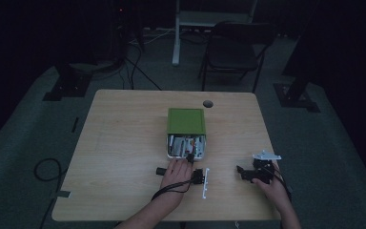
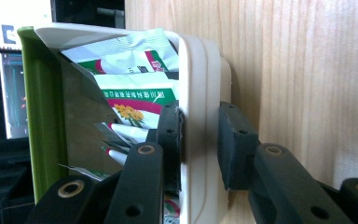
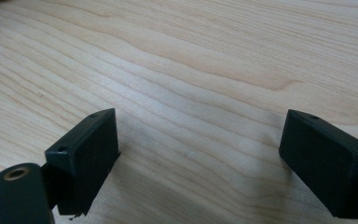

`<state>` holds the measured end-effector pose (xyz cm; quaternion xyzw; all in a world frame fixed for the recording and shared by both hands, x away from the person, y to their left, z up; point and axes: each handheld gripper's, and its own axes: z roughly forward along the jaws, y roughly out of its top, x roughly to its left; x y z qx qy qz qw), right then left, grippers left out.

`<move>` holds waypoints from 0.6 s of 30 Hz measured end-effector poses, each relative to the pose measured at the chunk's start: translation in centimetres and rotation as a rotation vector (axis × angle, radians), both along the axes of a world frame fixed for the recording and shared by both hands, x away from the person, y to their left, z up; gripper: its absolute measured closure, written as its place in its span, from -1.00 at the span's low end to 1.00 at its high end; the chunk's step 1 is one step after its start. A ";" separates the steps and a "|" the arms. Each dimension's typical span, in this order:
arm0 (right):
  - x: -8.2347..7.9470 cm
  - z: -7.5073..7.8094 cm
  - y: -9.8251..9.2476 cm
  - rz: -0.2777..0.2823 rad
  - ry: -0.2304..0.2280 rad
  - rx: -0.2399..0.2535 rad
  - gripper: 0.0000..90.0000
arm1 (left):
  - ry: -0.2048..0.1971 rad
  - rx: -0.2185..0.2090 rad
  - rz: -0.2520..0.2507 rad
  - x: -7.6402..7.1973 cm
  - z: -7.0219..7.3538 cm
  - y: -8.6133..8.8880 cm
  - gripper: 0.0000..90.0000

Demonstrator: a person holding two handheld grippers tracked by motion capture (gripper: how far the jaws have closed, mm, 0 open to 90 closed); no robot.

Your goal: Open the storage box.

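Looking down from the high view, the white box point(image 1: 186, 146) with its green lid point(image 1: 186, 120) sat mid-tabletop point(image 1: 124, 143), the left tongs point(image 1: 189, 157) at its near rim and the right tongs point(image 1: 242, 171) well apart. In the left gripper view, the tongs point(image 2: 200, 135) were clenched on the box wall point(image 2: 198, 93), sachets point(image 2: 130, 84) inside. In the right gripper view, the tongs point(image 3: 200, 158) stood released over bare wood.

Pale wood-grain table point(image 1: 124, 143), blond with darker wavy streaks. White box point(image 2: 200, 93) with green lid point(image 2: 32, 116), dull green from above. Inside, sachets point(image 2: 135, 88) printed white, green and magenta-red, one bearing a yellow-orange flower motif. Black left gripper point(image 2: 200, 140); black right gripper point(image 3: 200, 158), brass-coloured rivet at 8 o'clock. White strip point(image 1: 206, 182) on the table. Black chair point(image 1: 233, 47) at 12 o'clock.
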<state>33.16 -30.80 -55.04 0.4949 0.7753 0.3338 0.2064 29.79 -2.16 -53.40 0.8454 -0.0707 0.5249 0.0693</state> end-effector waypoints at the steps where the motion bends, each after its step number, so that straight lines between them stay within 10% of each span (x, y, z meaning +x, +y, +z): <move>1: 0.0 0.0 0.0 0.000 0.000 0.000 -0.75 | -0.002 0.006 0.005 -0.1 0.0 0.0 0.63; 18: 0.0 0.0 0.0 0.000 0.000 0.000 -0.75 | 0.020 0.013 -0.019 -1.9 0.2 0.4 0.62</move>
